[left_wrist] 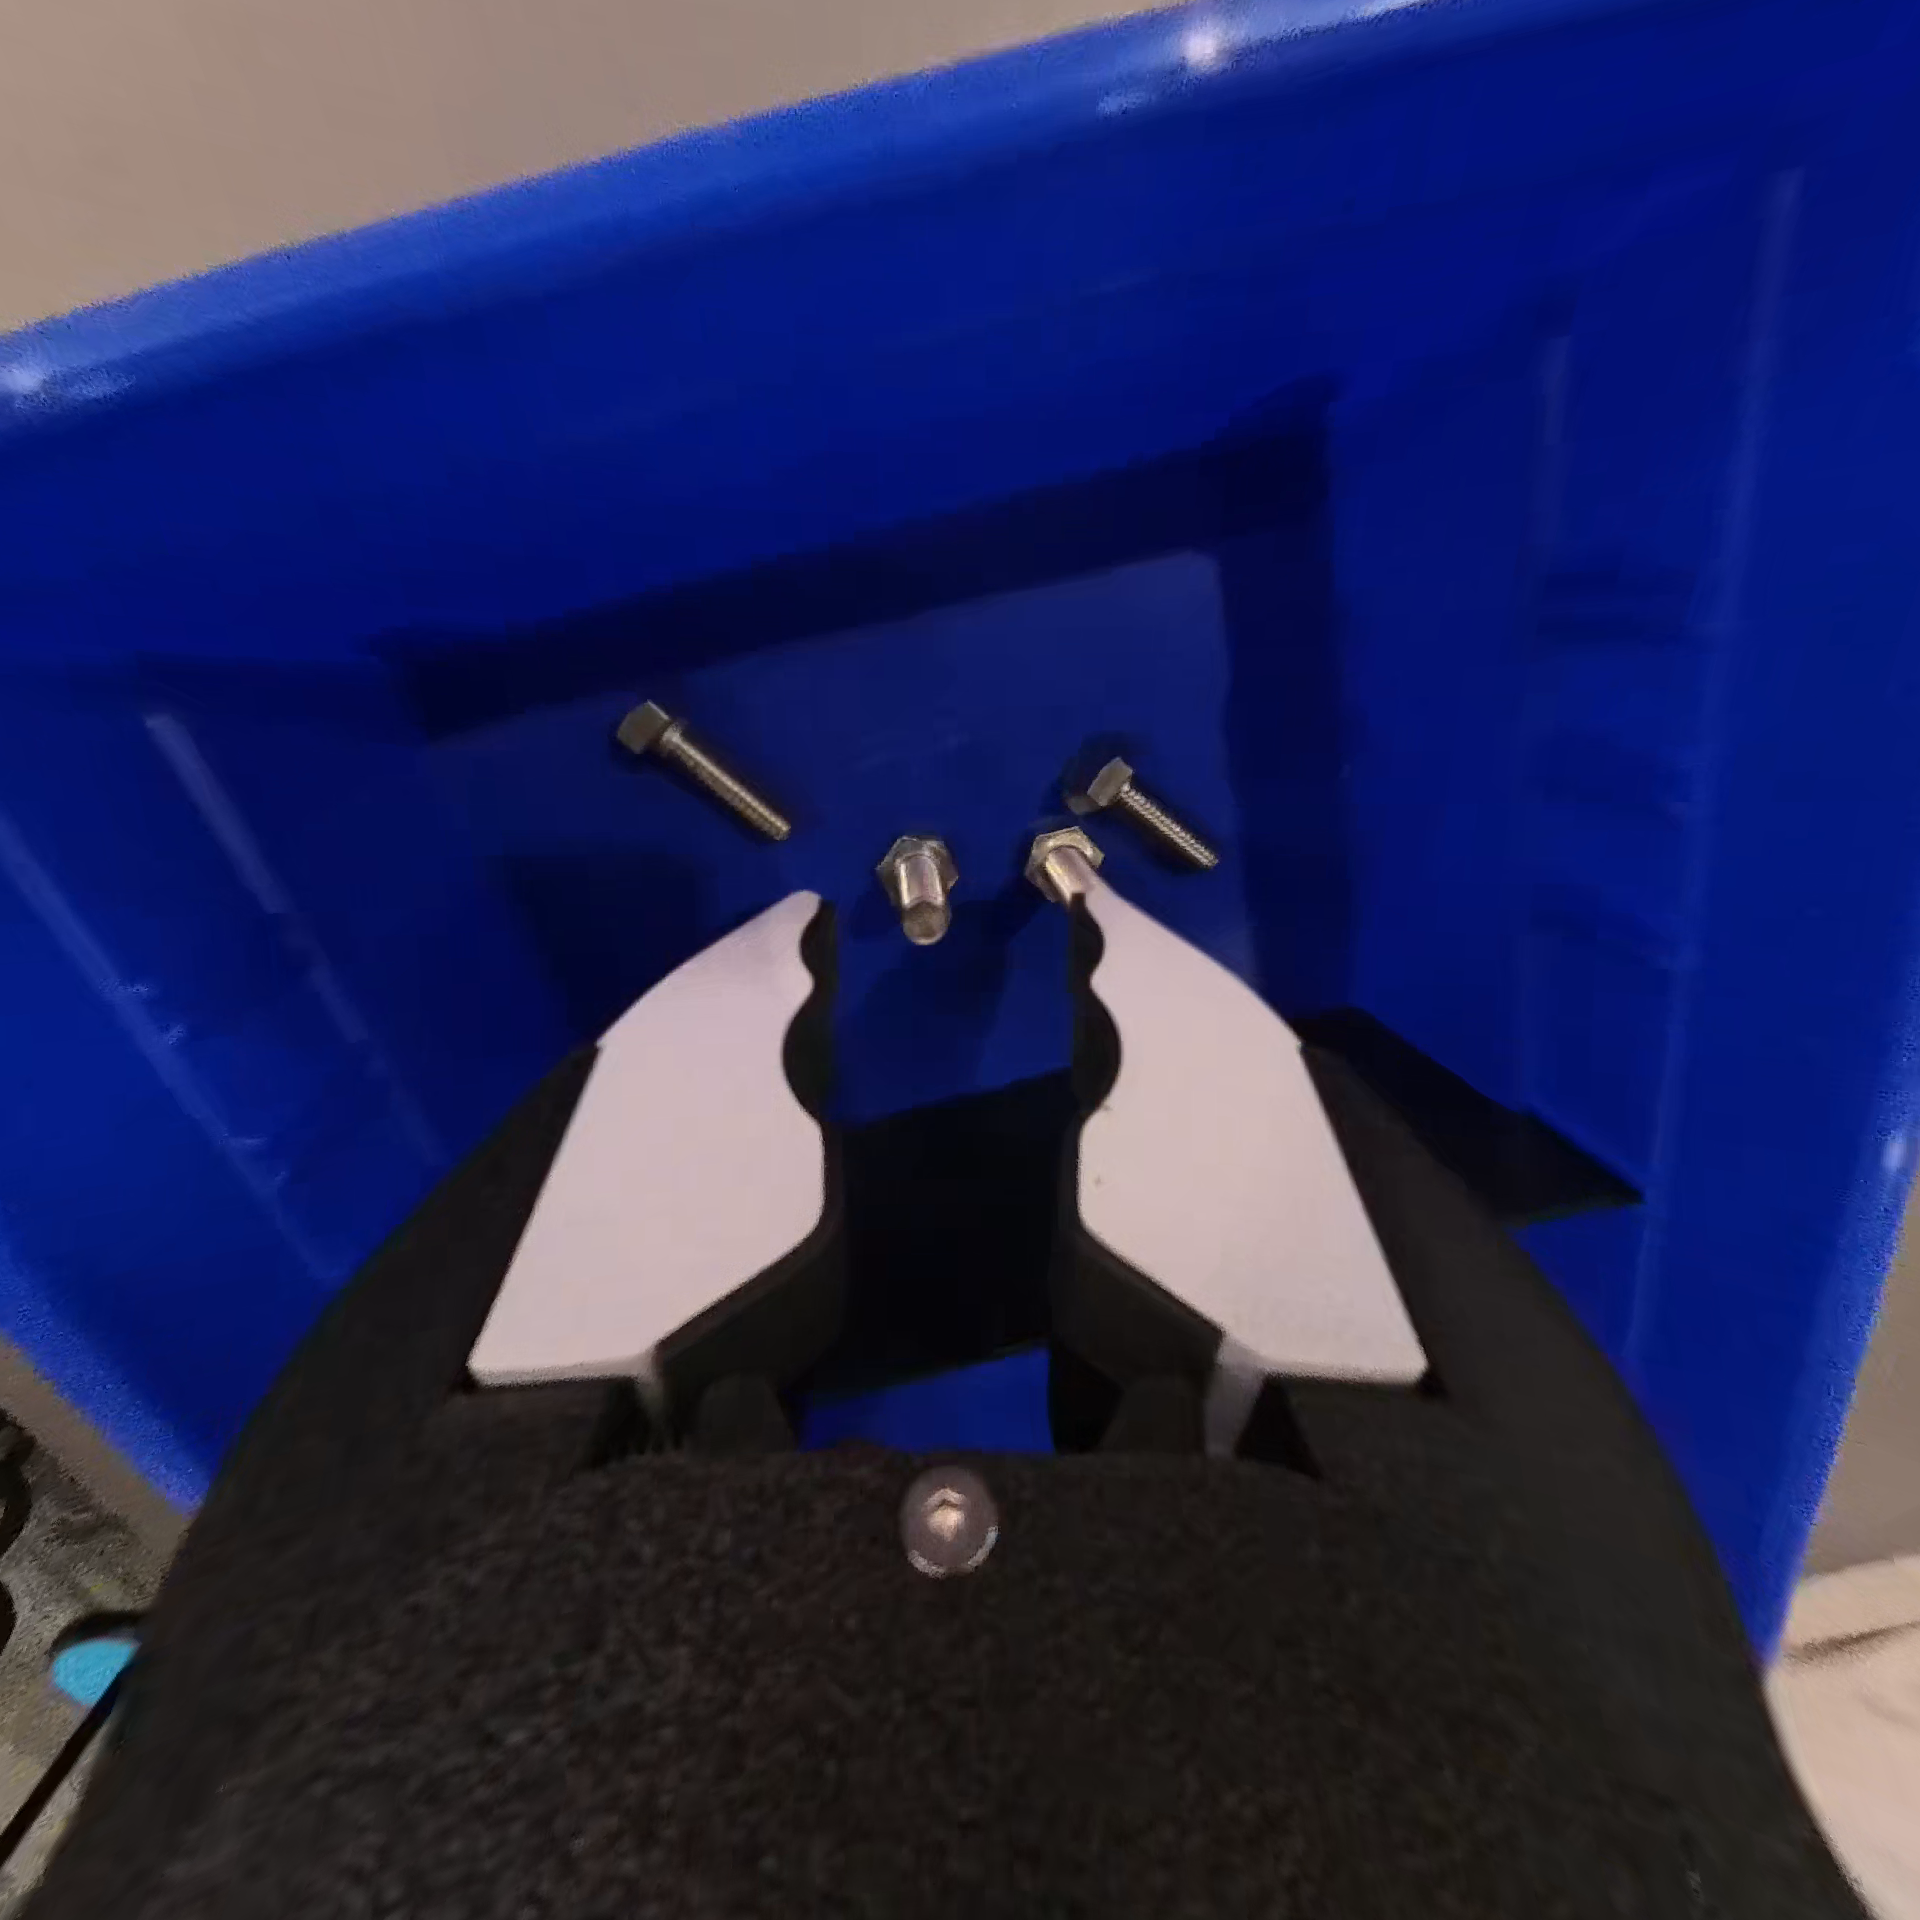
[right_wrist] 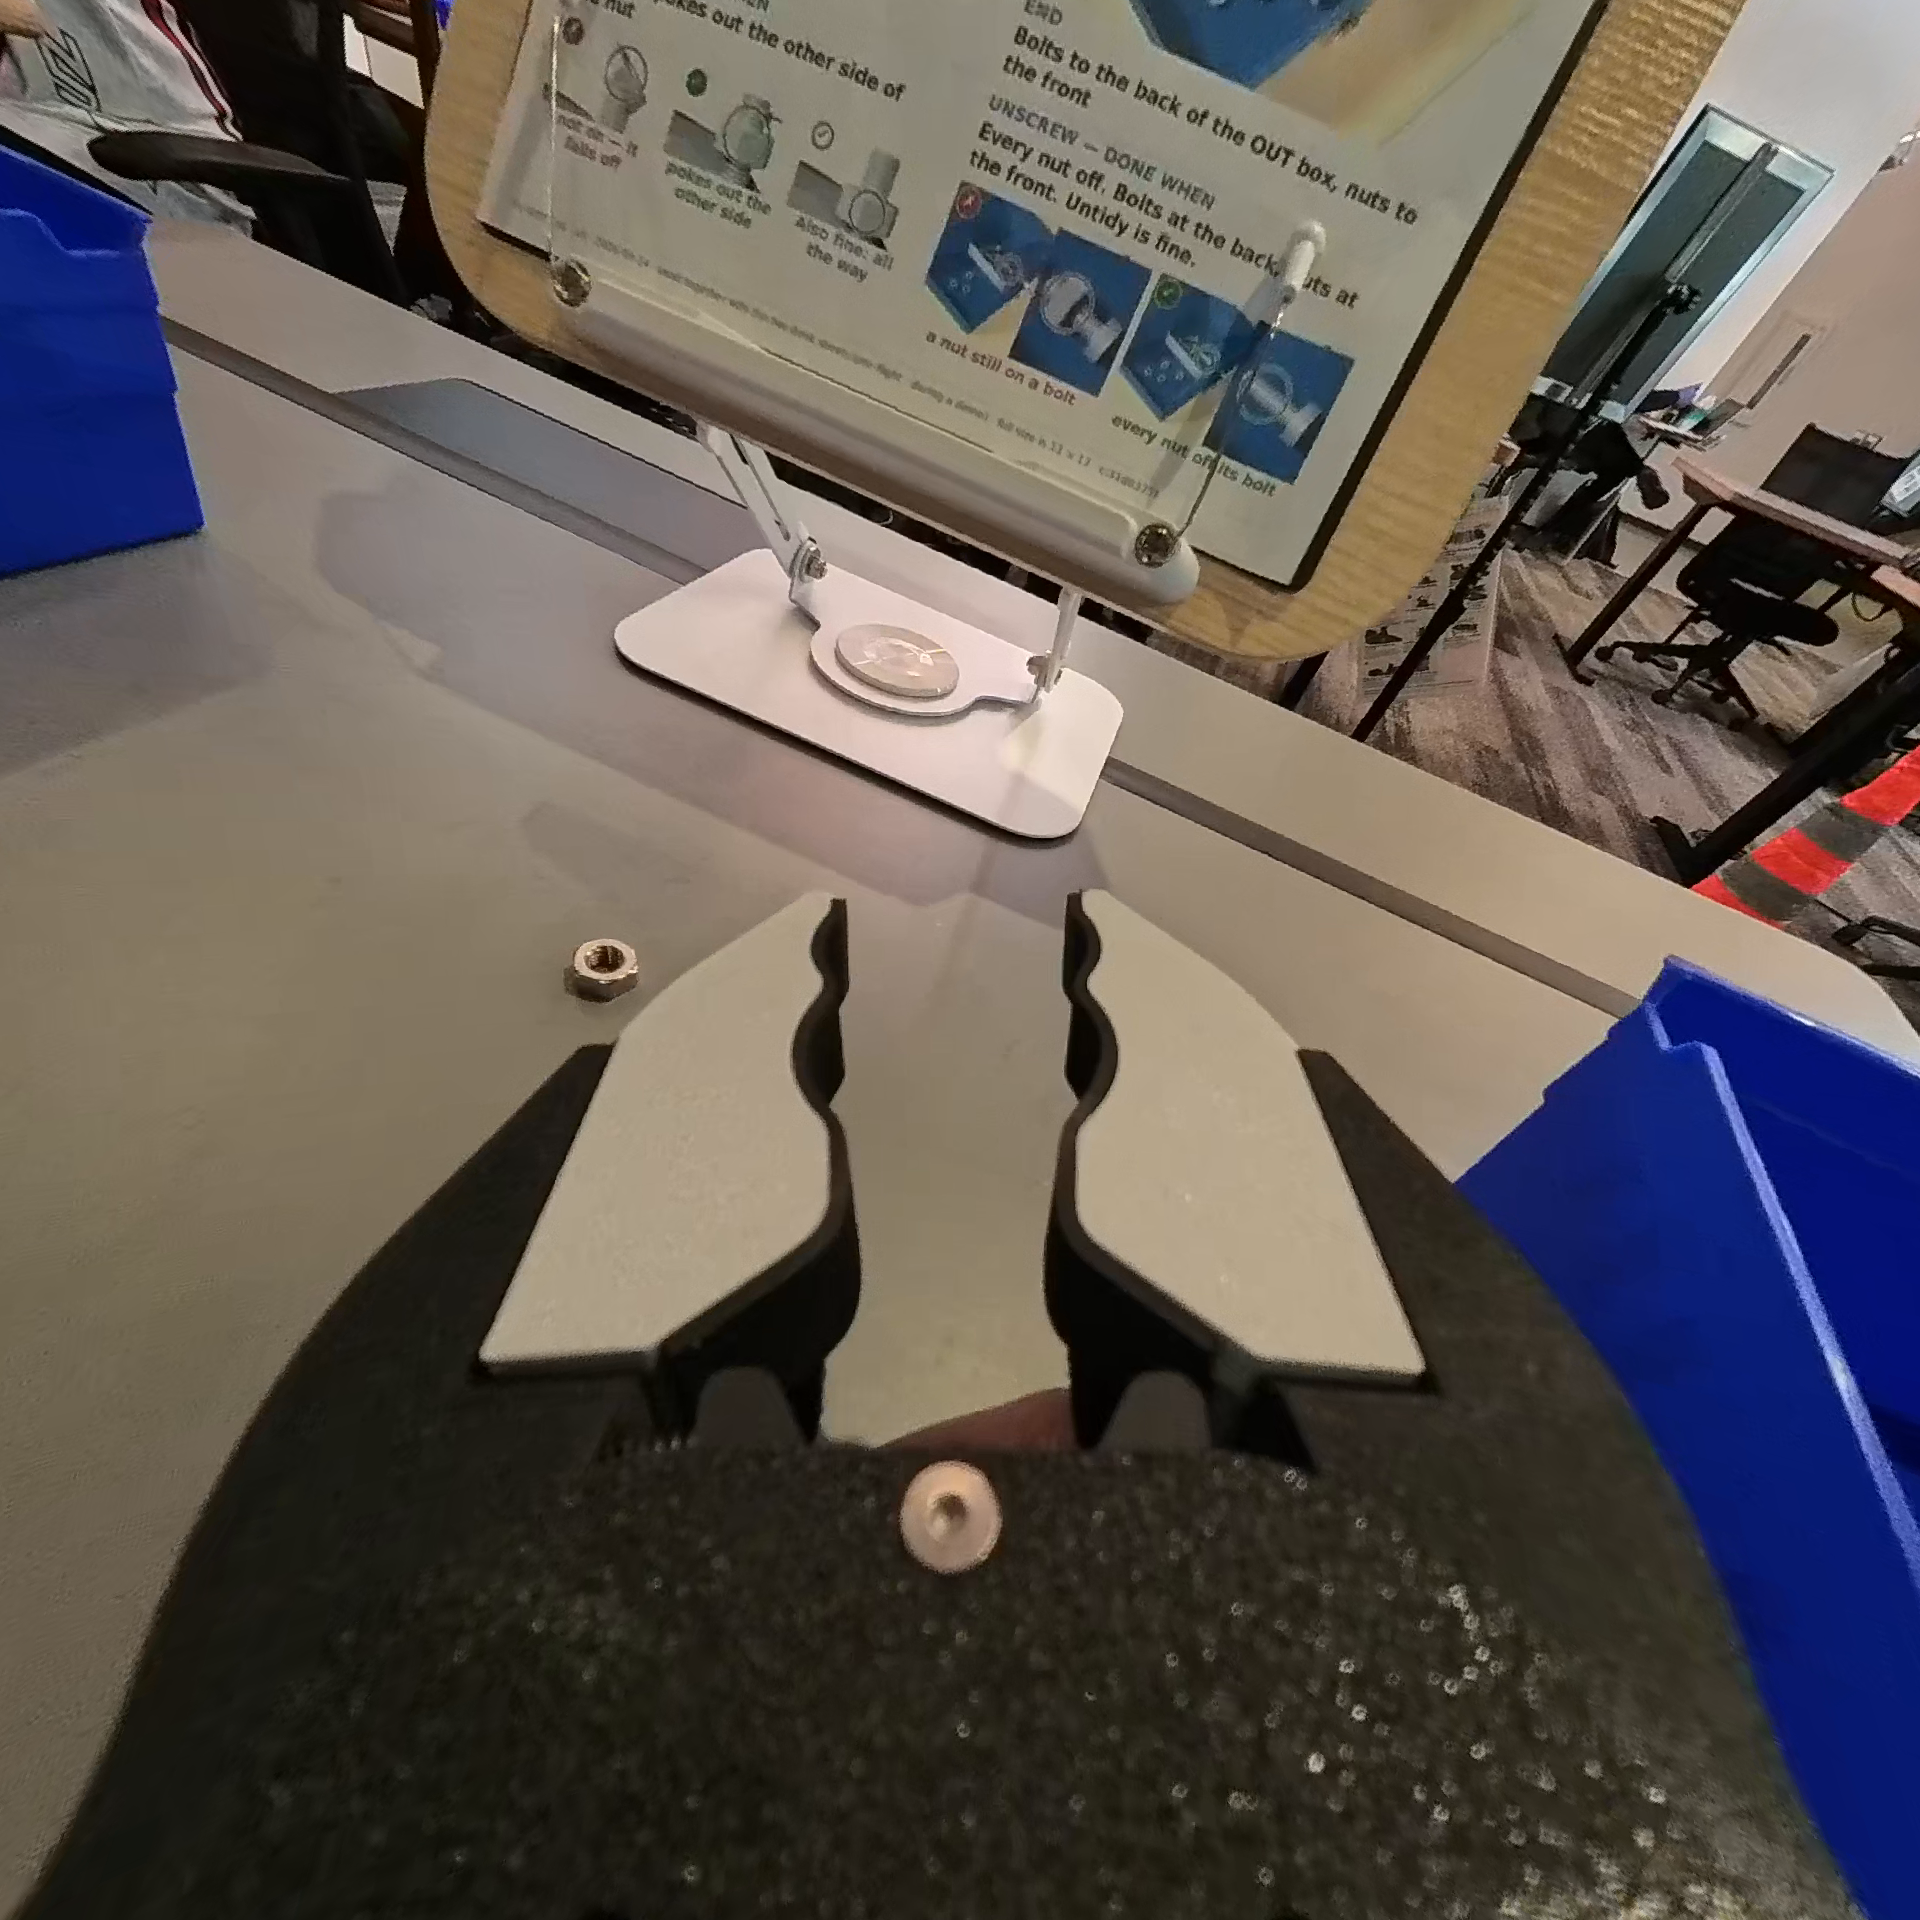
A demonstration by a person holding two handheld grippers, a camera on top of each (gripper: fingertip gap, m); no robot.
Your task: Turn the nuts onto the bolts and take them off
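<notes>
In the left wrist view my left gripper (left_wrist: pixel 951 909) is open and empty, reaching into a blue bin (left_wrist: pixel 935 436). Several steel bolts lie on the bin floor: a long one at the left (left_wrist: pixel 701 781), one at the right (left_wrist: pixel 1148 816), and two pointing toward me, one (left_wrist: pixel 914 883) between the fingertips and one (left_wrist: pixel 1055 860) touching the right fingertip. In the right wrist view my right gripper (right_wrist: pixel 956 914) is open and empty, low over the grey table (right_wrist: pixel 312 1039). A loose hex nut (right_wrist: pixel 600 968) lies on the table just left of its left finger.
An instruction card on a wooden board with a white stand (right_wrist: pixel 873 686) stands behind the right gripper. A blue bin (right_wrist: pixel 1714 1299) is close at the right, another blue bin (right_wrist: pixel 83 395) at the far left. Chairs and desks are beyond the table's edge. Spacing between my two grippers at the tips: around 45 cm. The left gripper is farther from the loose hex nut (right_wrist: pixel 600 968), some 35 cm, than the right, some 12 cm.
</notes>
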